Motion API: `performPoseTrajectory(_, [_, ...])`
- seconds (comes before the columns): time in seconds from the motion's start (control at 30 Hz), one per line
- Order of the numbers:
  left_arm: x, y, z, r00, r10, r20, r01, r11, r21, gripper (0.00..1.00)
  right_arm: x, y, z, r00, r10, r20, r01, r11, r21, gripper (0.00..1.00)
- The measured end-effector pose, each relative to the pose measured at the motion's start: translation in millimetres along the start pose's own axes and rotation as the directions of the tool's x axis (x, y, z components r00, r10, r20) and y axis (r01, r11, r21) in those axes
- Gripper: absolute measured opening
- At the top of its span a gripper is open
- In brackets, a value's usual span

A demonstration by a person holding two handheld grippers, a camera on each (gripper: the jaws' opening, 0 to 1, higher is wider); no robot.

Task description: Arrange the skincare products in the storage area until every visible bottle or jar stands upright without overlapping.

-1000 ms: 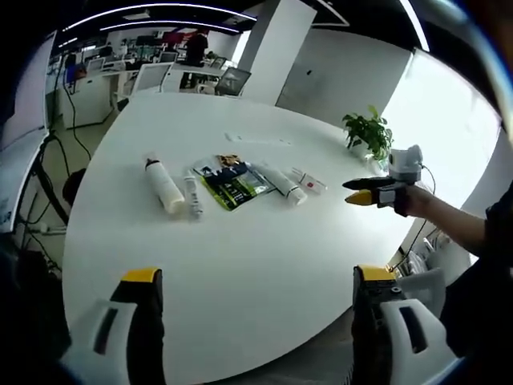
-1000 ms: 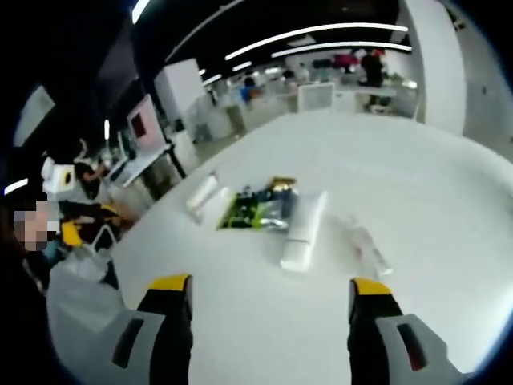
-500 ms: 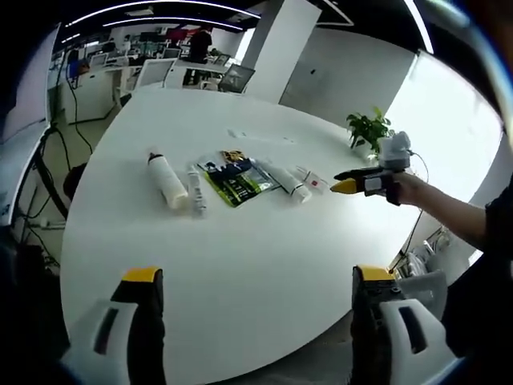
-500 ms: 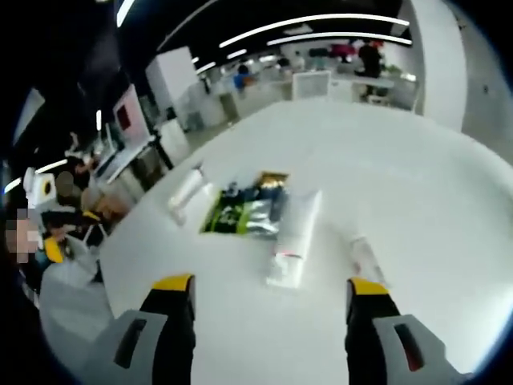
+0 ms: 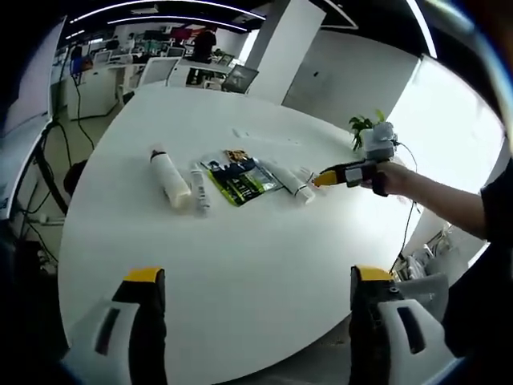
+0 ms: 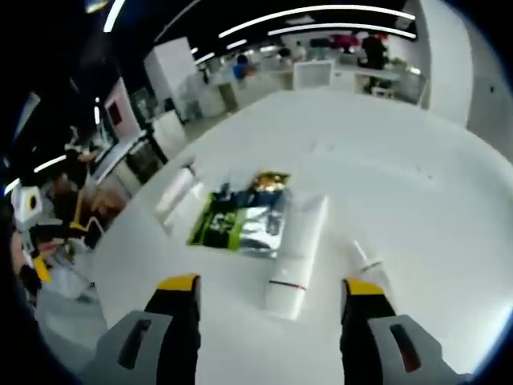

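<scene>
right gripper (image 6: pixel 268 290) jaws apart, empty; white tube (image 6: pixel 298 253) lies flat dead ahead, beside foil sachet (image 6: pixel 240 220), long axis along the jaws | left gripper (image 5: pixel 252 281) apart, far back; right nearer

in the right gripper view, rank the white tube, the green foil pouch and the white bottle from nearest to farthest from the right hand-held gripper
1. White tube, lying flat just ahead of the right hand-held gripper, between its open jaws.
2. Green foil pouch, flat beyond the tube, on its left.
3. White bottle, lying on its side at the far left of the row.
</scene>
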State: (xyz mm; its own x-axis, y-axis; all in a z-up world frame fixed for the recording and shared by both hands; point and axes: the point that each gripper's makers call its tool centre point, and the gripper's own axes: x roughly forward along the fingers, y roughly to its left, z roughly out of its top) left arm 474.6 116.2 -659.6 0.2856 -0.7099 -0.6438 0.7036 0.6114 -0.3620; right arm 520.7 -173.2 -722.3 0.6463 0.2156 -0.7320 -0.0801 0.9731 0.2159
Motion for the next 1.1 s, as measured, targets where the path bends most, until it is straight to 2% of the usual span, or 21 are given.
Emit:
performPoseTrajectory(0.1, [1, 1.1, -0.1, 1.000, -0.003, -0.005, 0.003, 1.000, -0.004, 0.90, 11, -4, 1.1, 1.000, -0.011, -0.028, 0.010, 1.000, -0.024, 0.72])
performPoseTrajectory(0.33, [7, 5.4, -0.9, 1.000, -0.002, -0.013, 0.002, 1.000, -0.012, 0.90, 31, -11, 13.7, 0.999, -0.020, -0.042, 0.019, 0.999, -0.033, 0.70])
performPoseTrajectory(0.37, [8, 5.2, -1.2, 1.000, -0.004, -0.015, 0.004, 1.000, -0.013, 0.90, 34, -13, 15.4, 0.999, -0.019, -0.040, 0.018, 1.000, -0.017, 0.70])
performPoseTrajectory(0.4, [11, 5.3, -1.6, 1.000, -0.005, -0.017, 0.005, 1.000, -0.013, 0.90, 39, -12, 19.8, 1.000, -0.009, -0.024, 0.010, 0.999, 0.051, 0.69])
performPoseTrajectory(0.43, [12, 5.2, -1.8, 1.000, -0.007, -0.020, 0.006, 1.000, -0.013, 0.90, 42, -16, 22.6, 1.000, -0.019, -0.014, 0.020, 0.998, 0.056, 0.69])
performPoseTrajectory(0.53, [16, 3.3, -0.5, 1.000, -0.015, -0.023, 0.015, 1.000, -0.013, 0.89, 54, -24, 16.0, 0.996, -0.056, -0.071, 0.058, 0.998, 0.033, 0.67])
performPoseTrajectory(0.97, [20, 12.0, -2.5, 1.000, -0.007, -0.027, 0.006, 1.000, -0.020, 0.89, 73, -36, 23.1, 0.988, -0.110, -0.105, 0.111, 0.994, 0.003, 0.61])
performPoseTrajectory(1.07, [20, 11.7, -2.3, 1.000, -0.011, -0.025, 0.010, 1.000, -0.019, 0.89, 76, -42, 25.9, 0.981, -0.155, -0.117, 0.154, 0.988, -0.019, 0.58])
performPoseTrajectory(1.1, [21, 11.7, -2.3, 1.000, -0.011, -0.025, 0.010, 1.000, -0.019, 0.89, 78, -44, 23.8, 0.975, -0.170, -0.142, 0.168, 0.985, -0.026, 0.56])
